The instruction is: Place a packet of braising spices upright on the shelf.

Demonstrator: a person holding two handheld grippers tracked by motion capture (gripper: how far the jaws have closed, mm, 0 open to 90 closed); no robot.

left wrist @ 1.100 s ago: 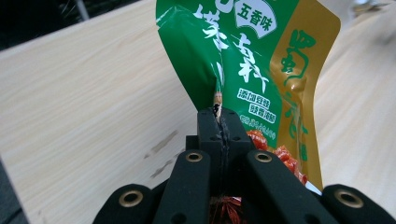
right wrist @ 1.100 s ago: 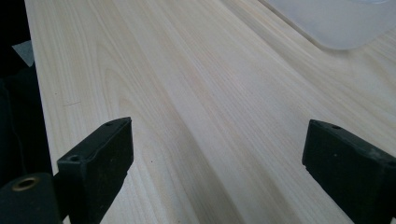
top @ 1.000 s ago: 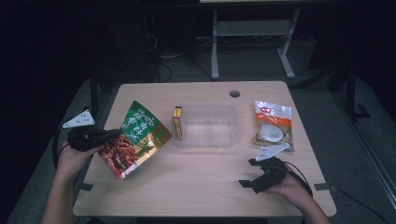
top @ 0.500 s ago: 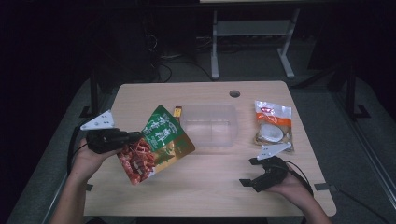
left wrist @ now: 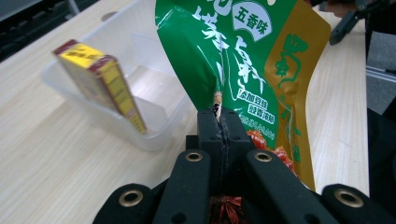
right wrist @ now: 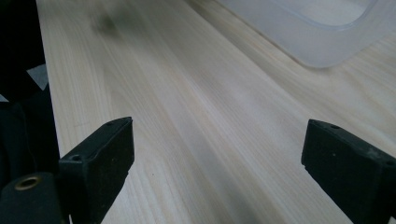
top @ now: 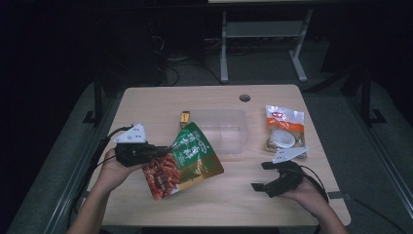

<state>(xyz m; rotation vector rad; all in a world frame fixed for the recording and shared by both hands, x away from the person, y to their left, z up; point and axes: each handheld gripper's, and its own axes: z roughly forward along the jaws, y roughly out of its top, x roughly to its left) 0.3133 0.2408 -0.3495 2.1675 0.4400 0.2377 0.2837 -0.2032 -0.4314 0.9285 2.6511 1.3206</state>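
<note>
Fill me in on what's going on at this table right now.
A person works with a gripper in each hand. The left gripper is shut on the edge of a green snack bag, holding it lifted beside the clear plastic tub. A small yellow box leans inside the tub's end. The right gripper rests open on the wooden table, holding nothing. An orange-and-white packet lies to the tub's right.

1. Bare surface (top: 146, 105) lies open along the far edge and the near centre — free passage.
2. The clear tub (top: 221, 130) blocks the middle, with the yellow box (top: 184, 118) at its left end.
3. The green pouch (top: 184, 160) hangs left of centre, just near of the tub.
4. The white packet (top: 284, 127) takes up the right side.
</note>
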